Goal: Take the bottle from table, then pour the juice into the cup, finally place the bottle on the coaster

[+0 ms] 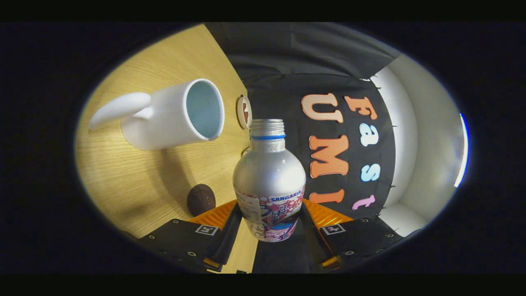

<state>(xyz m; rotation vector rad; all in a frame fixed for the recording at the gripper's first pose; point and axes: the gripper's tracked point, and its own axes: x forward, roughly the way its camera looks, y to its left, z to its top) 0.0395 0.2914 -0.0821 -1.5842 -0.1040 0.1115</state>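
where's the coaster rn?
In the gripper view the coaster lies on the wooden table, beyond the fingers, between the white cup and the neck of the bottle held in the gripper.

Wooden table [135, 181] with light grain; dark brown, egg-shaped object [201, 200], perhaps an avocado, resting on it; white booth wall [427, 148] beyond black cloth.

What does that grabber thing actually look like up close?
The gripper has two long, straight fingers. Behind each sits a flat black plate with small rivet-like dots and a square black-and-white marker. Ribbed orange panels lie between the plates and the fingers. The bottle stands between the fingers.
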